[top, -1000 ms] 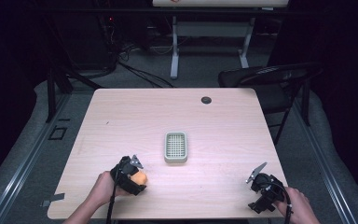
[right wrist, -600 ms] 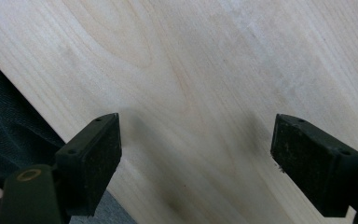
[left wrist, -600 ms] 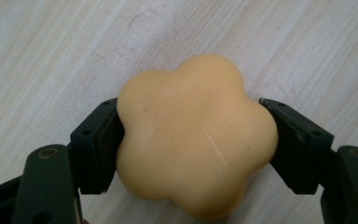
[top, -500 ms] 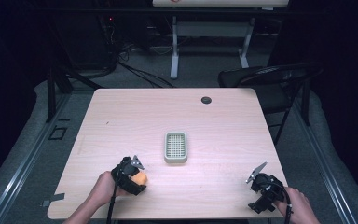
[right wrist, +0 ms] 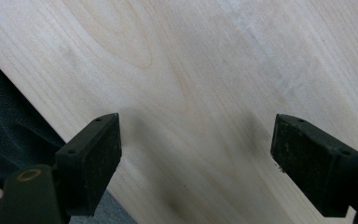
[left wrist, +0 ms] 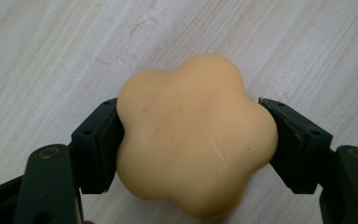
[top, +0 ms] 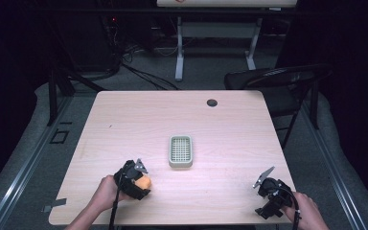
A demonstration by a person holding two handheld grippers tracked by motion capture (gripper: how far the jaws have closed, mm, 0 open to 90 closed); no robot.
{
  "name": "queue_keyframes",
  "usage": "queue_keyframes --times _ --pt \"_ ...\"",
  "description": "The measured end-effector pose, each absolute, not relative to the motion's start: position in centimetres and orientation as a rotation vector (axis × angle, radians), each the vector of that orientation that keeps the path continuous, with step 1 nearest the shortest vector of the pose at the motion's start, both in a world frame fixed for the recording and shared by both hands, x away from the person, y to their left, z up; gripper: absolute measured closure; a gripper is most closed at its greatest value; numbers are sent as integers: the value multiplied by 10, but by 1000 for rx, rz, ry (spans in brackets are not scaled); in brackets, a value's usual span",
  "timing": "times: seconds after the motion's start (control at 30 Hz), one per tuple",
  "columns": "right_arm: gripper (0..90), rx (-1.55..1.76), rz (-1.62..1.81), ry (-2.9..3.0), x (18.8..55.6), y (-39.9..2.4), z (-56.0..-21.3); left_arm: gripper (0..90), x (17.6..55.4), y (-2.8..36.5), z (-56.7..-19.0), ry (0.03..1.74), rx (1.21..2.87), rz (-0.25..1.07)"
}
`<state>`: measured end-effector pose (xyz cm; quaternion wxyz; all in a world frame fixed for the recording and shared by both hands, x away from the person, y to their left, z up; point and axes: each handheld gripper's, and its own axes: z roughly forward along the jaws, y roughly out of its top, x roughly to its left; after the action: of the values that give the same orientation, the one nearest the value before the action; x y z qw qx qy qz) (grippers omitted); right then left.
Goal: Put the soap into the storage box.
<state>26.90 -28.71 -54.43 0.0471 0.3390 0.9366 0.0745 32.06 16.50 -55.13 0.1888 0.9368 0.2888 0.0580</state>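
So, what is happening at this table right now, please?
A person sits at a wooden table with a tool in each hand. The left tool is closed on a yellow flower-shaped soap, near the table's front edge. The right tool is open and holds nothing, over the front right corner. A small white slatted dish stands mid-table, with nothing in it.

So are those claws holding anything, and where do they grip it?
The left gripper clamps a flower-shaped soap by its opposite sides. The right gripper is open, holding nothing.
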Motion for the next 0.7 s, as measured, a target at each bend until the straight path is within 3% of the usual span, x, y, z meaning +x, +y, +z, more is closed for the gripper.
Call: queue_keyframes --times 0.7 --pt "158 1043 232 2857 270 -287 -545 274 324 163 -539 817 2611 203"
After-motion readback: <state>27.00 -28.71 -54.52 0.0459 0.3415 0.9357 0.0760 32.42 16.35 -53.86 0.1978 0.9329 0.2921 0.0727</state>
